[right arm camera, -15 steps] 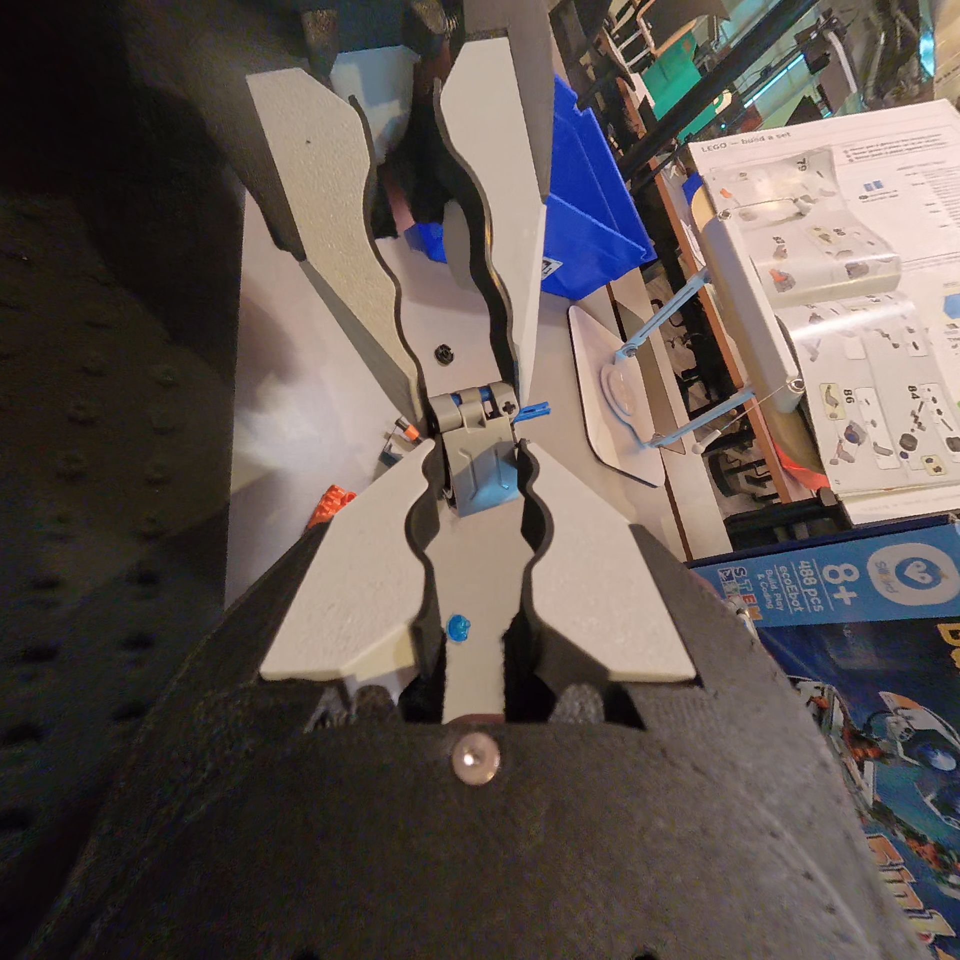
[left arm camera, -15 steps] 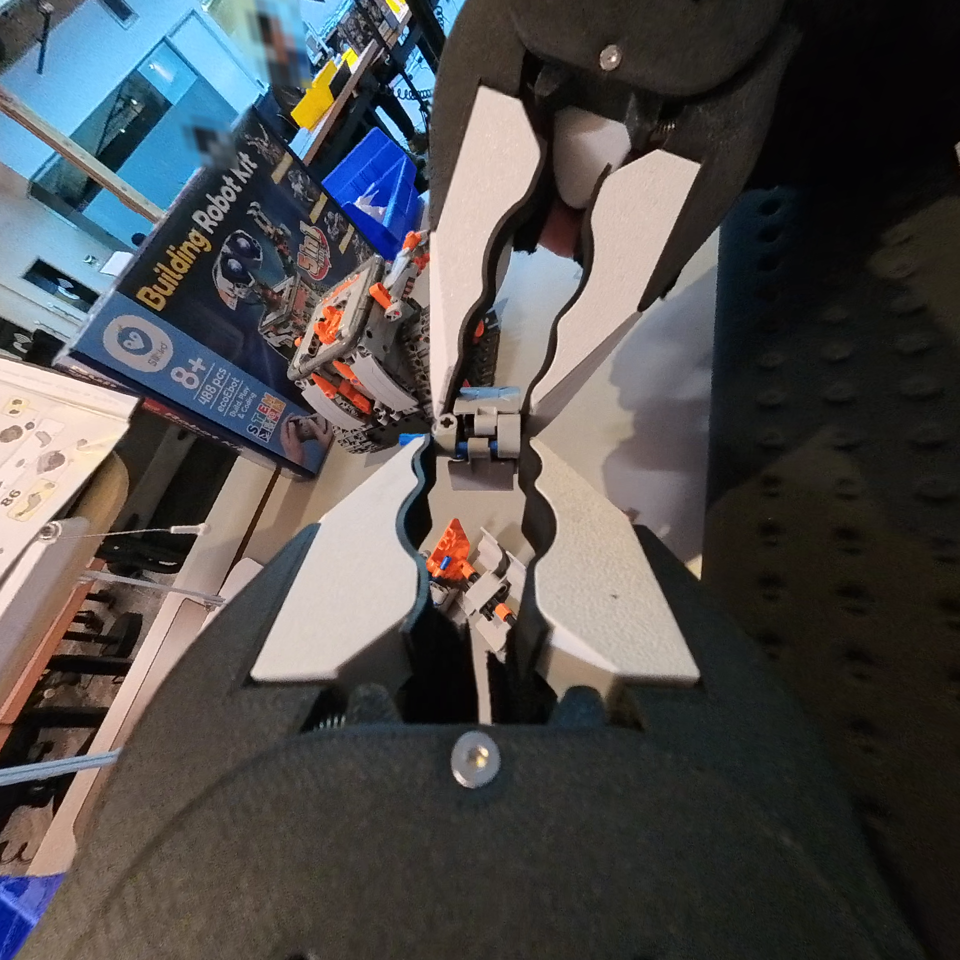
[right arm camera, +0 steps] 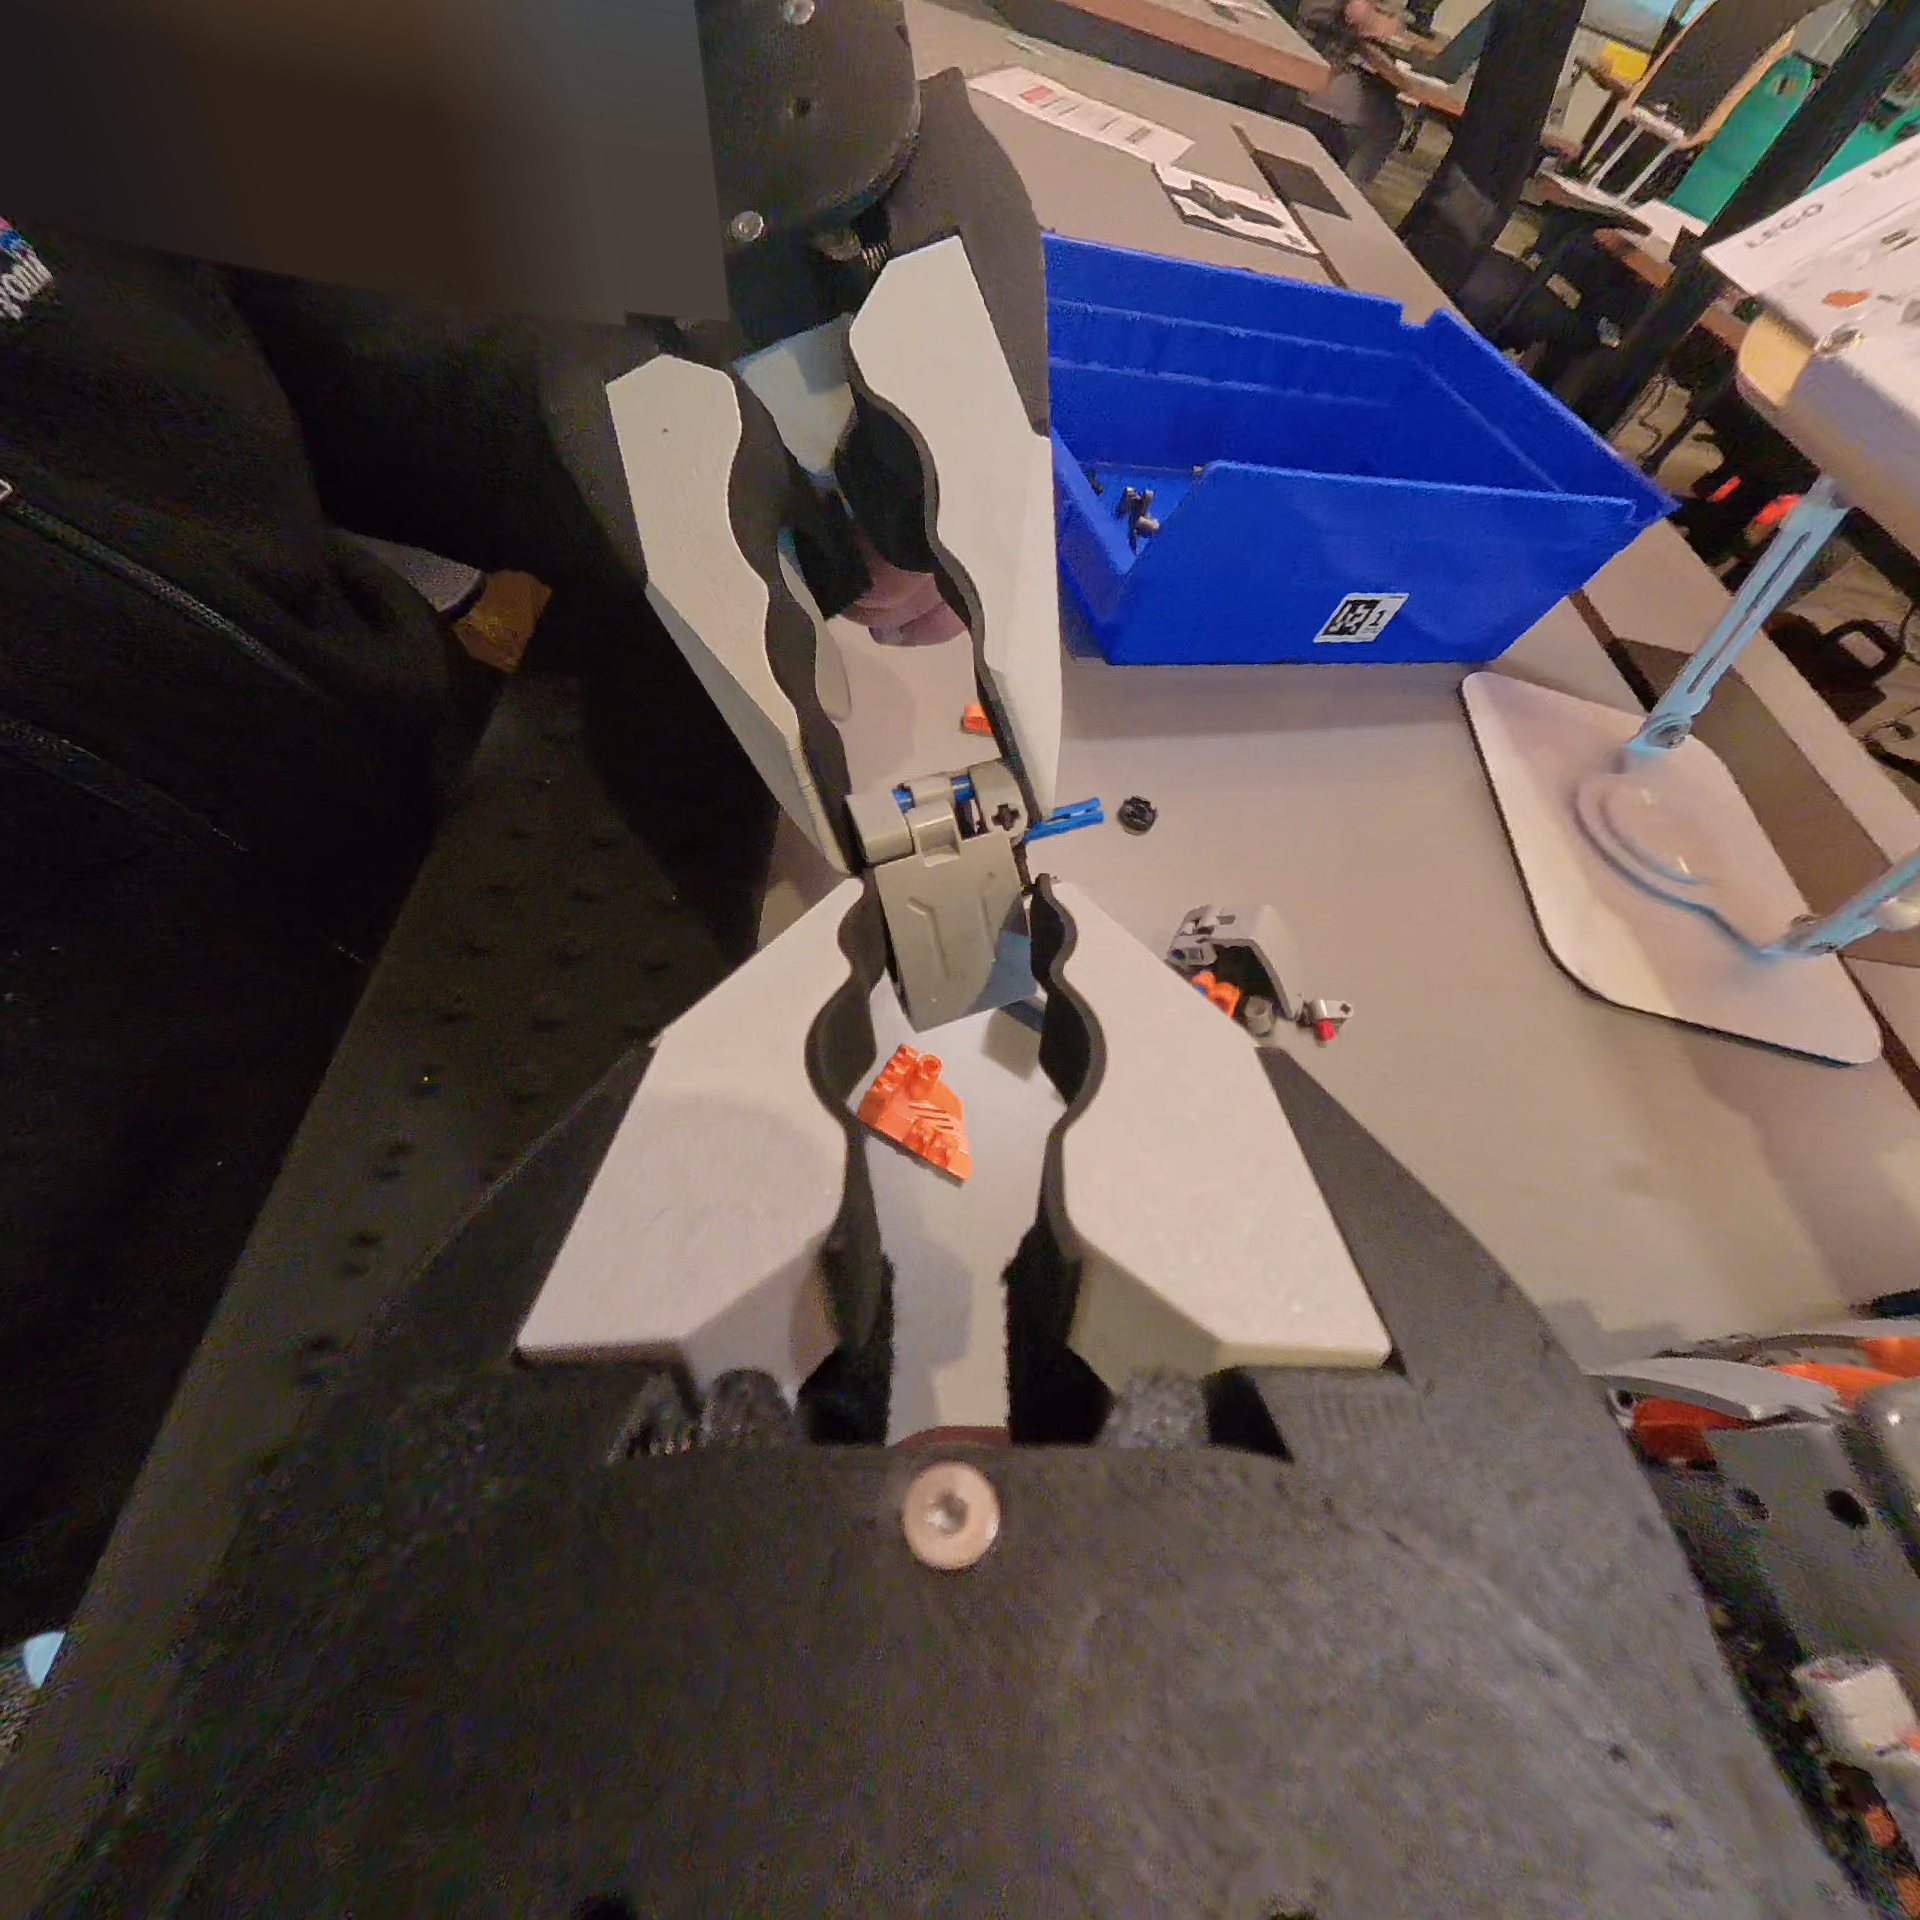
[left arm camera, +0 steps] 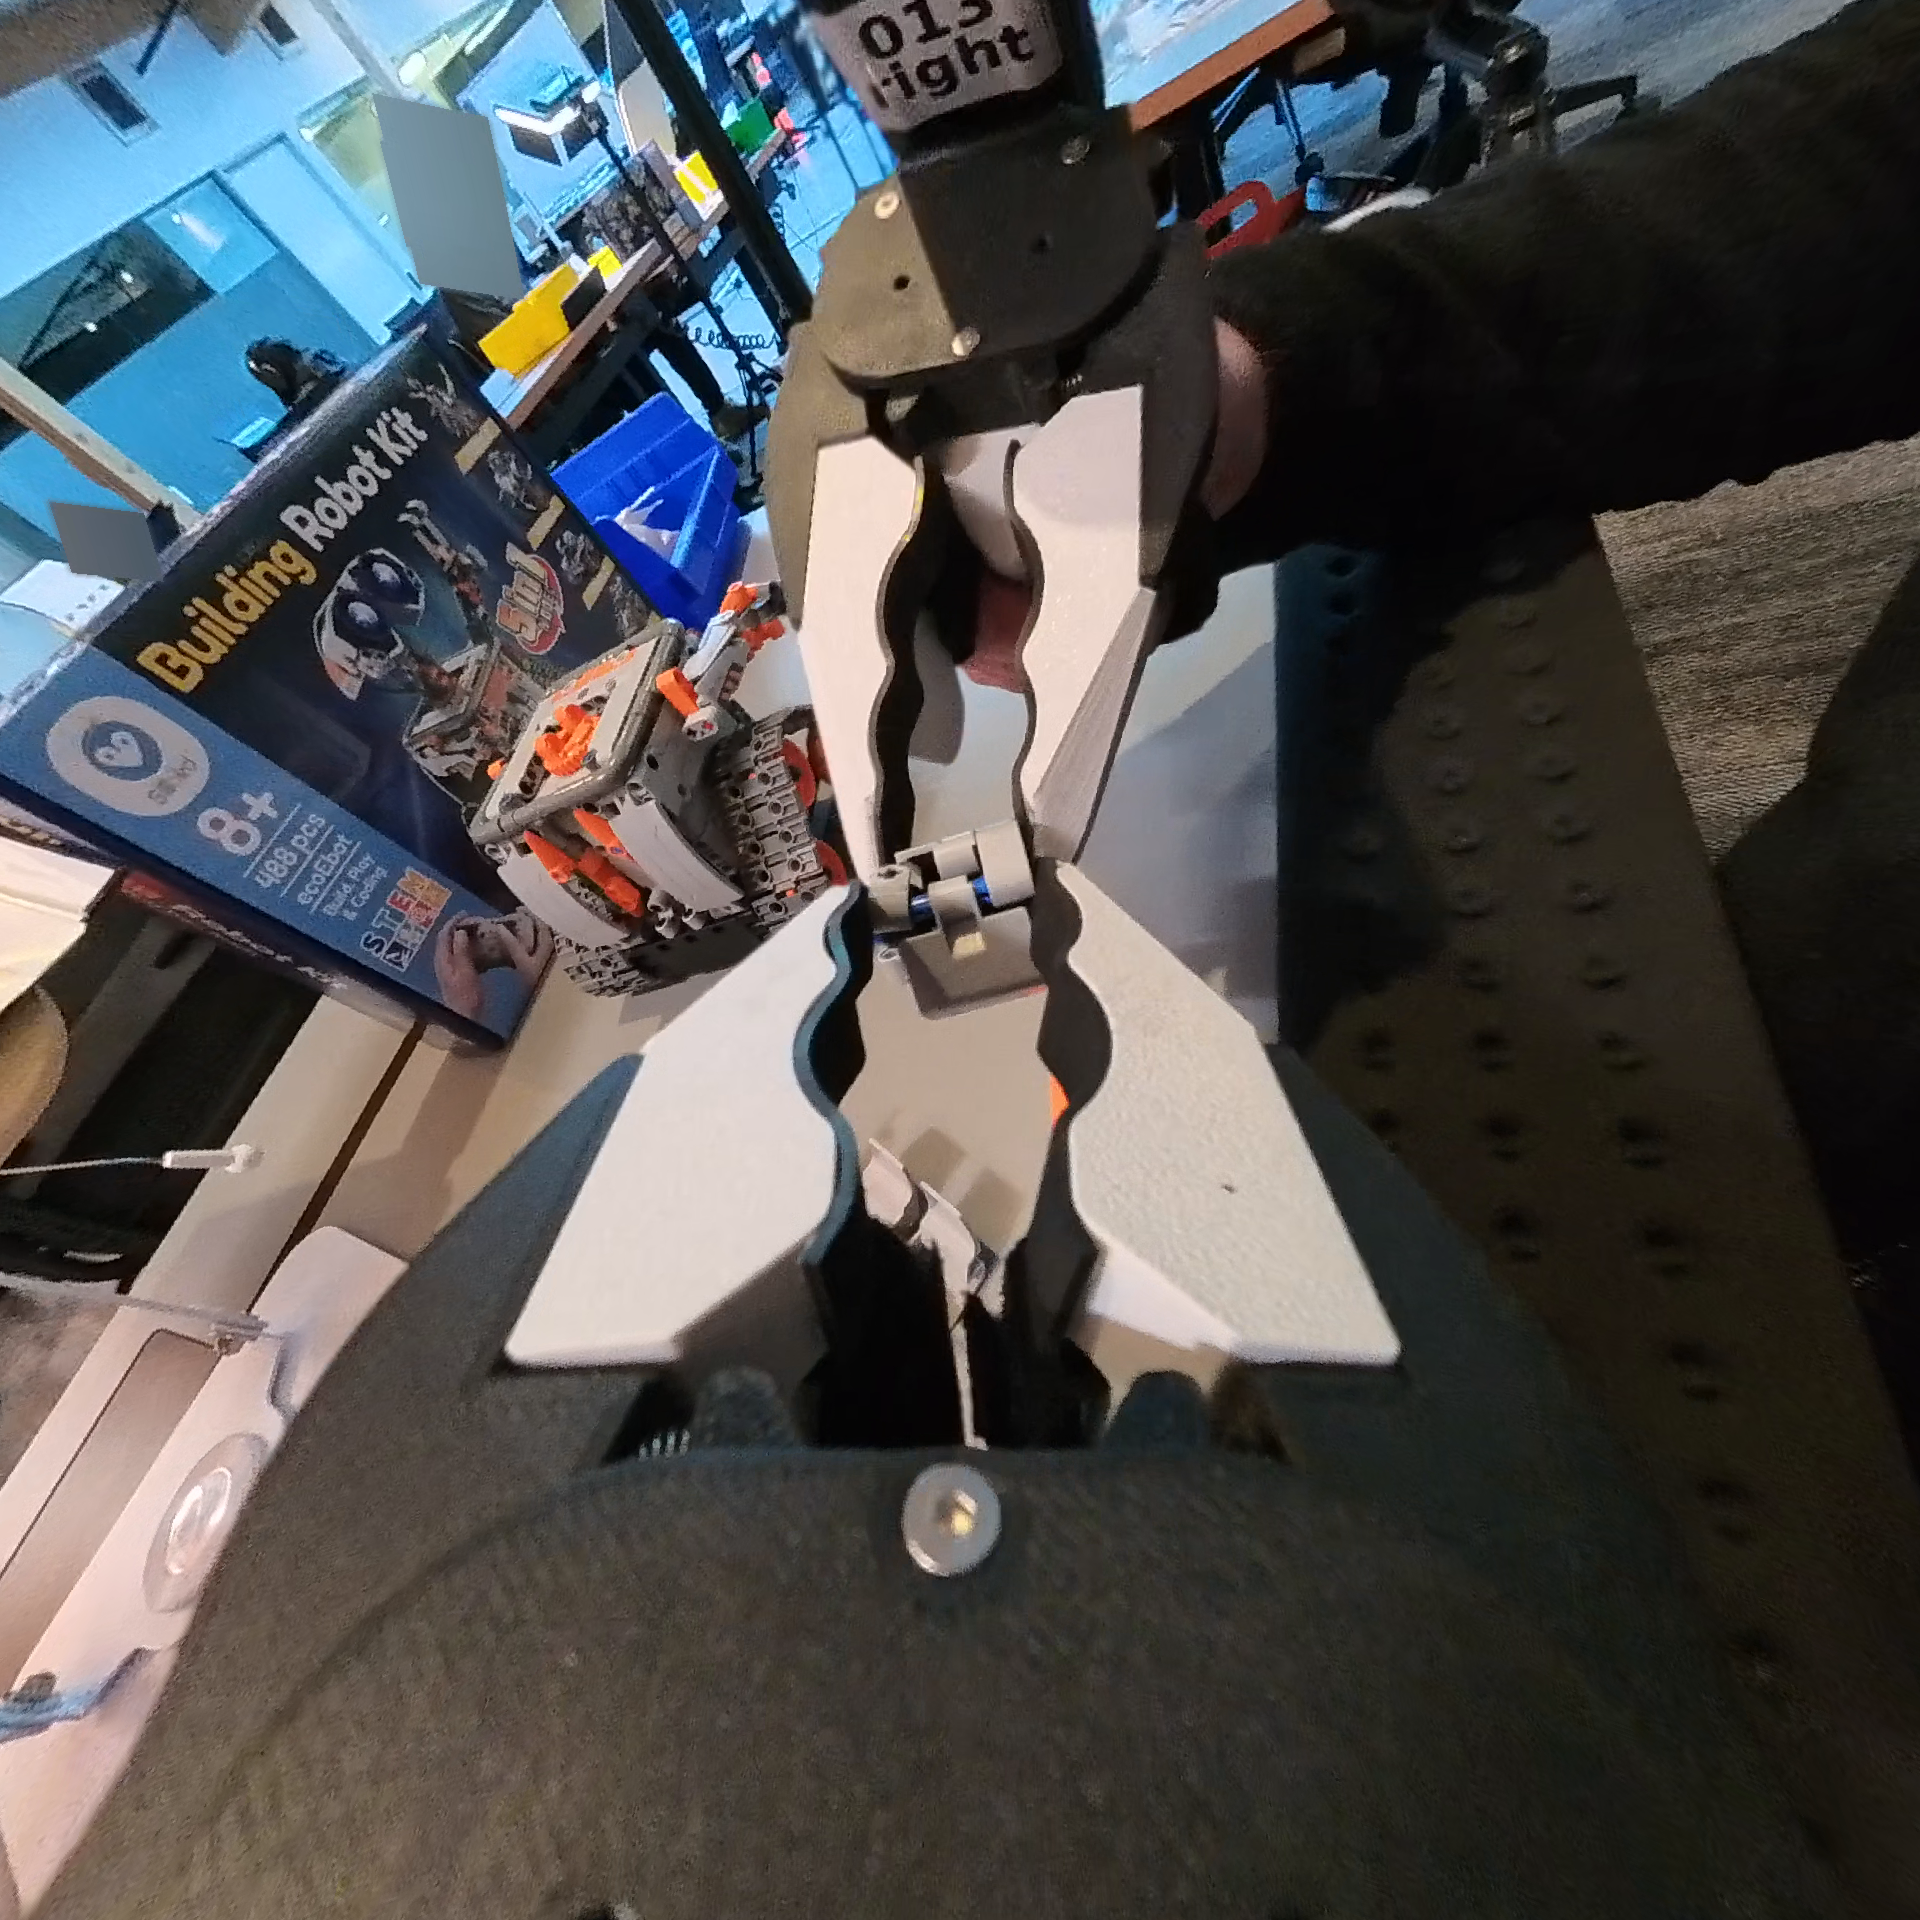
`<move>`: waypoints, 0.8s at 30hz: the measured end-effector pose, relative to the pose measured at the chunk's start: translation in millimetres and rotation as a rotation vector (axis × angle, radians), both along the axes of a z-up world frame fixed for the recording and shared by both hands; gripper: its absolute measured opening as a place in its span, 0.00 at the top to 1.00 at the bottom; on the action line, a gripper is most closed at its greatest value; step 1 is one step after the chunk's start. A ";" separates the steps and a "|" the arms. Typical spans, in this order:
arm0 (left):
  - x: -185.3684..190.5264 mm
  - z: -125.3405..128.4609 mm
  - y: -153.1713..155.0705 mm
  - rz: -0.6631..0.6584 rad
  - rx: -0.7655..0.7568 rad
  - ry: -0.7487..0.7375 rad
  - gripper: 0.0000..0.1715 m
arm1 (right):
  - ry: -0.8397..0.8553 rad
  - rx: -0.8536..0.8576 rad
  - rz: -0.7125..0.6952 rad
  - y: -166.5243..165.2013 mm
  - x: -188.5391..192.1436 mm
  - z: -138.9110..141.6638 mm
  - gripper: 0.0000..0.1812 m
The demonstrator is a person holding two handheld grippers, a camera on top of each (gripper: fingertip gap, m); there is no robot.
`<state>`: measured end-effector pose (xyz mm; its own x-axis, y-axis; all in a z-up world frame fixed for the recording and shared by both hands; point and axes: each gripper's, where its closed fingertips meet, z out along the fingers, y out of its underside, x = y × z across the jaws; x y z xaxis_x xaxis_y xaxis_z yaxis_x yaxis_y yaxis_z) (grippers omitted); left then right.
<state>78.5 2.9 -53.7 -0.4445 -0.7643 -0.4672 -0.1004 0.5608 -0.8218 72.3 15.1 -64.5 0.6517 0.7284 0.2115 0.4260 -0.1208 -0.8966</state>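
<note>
Both claws (left arm camera: 951, 914) (right arm camera: 951, 894) lifted grey brick assembly (right arm camera: 940, 914) higher off table (right arm camera: 1455, 1091)

The bin (right arm camera: 1340, 561) sits on the surface (right arm camera: 1455, 1091) behind loose pieces (right arm camera: 1252, 966). The kit box (left arm camera: 312, 748) stands left of the built model (left arm camera: 644, 831)

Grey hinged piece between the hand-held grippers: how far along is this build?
Done: tracked grey-and-orange model stands built beside the box. In hand: both hand-held grippers, left and right, pinch the grey hinged piece. Left: orange brick, small sub-assembly loose on the table.
</note>
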 end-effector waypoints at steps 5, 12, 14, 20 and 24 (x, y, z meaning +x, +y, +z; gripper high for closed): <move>3.8 4.2 2.3 0.015 -0.124 0.015 0.83 | 0.055 0.011 -0.017 1.8 3.2 4.4 0.87; 5.4 12.2 10.2 0.020 -0.230 -0.027 0.81 | 0.225 0.028 -0.037 6.8 11.5 17.7 0.87; 6.7 10.6 12.6 0.040 -0.227 -0.021 0.85 | 0.189 0.049 -0.062 9.3 11.4 15.6 0.86; 4.2 5.9 13.1 0.031 -0.138 -0.011 0.86 | 0.039 0.136 -0.100 9.9 13.9 15.4 0.81; 3.7 0.7 14.5 0.032 -0.068 0.005 0.86 | -0.081 0.194 -0.093 5.6 11.2 17.2 0.80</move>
<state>82.2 17.5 -53.0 -0.4216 -0.8079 -0.4117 -0.1213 0.5002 -0.8574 83.6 20.7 -47.3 0.6894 0.6063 0.3964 0.4929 0.0084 -0.8700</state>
